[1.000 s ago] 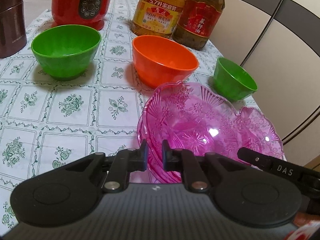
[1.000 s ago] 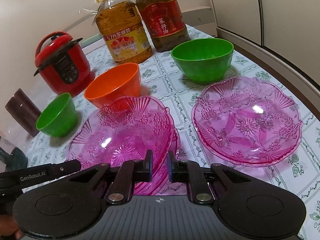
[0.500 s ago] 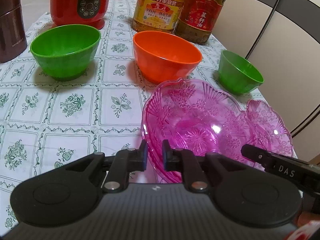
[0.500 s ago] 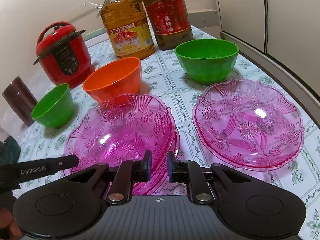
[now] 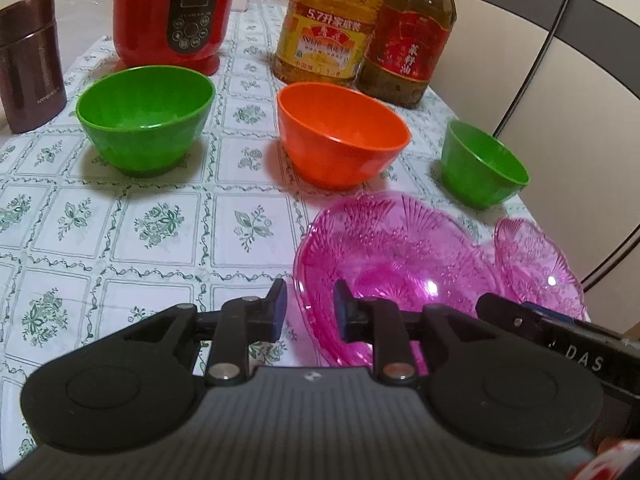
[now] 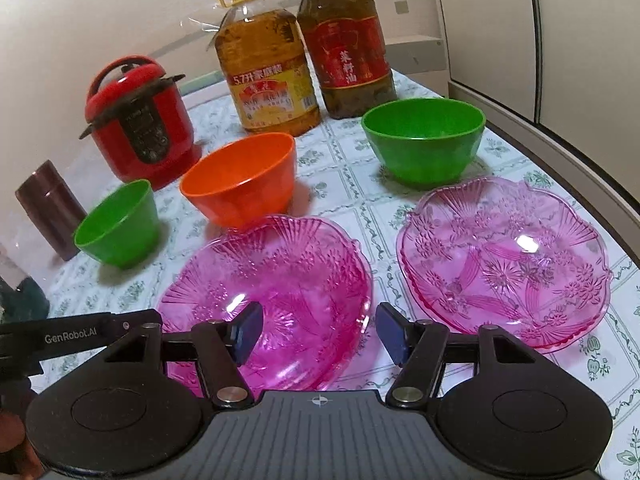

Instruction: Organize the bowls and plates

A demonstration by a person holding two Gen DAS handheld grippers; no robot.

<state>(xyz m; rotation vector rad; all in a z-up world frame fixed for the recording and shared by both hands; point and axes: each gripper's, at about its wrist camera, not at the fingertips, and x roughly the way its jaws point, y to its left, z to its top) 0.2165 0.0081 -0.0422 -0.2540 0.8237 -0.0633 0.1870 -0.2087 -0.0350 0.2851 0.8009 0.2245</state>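
right gripper [image 6: 318, 334] jaws just opened, apart over stacked pink plates [image 6: 280, 280]; another pink plate [image 6: 504, 260] alongside.

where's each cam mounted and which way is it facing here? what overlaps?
Left wrist: on the left gripper, angled down across the table; near pink plate stack, bowls, cooker, oil bottles behind. Own fingers show, jaws just opening, the stack's rim between them ungripped; right gripper's arm at right.
Right wrist: on the right gripper, angled down; same stack, single pink plate to its right. Jaws just opened wide, holding nothing; left gripper's arm at left.
Shared: stack, single plate, orange bowl, two green bowls, cooker, bottles.
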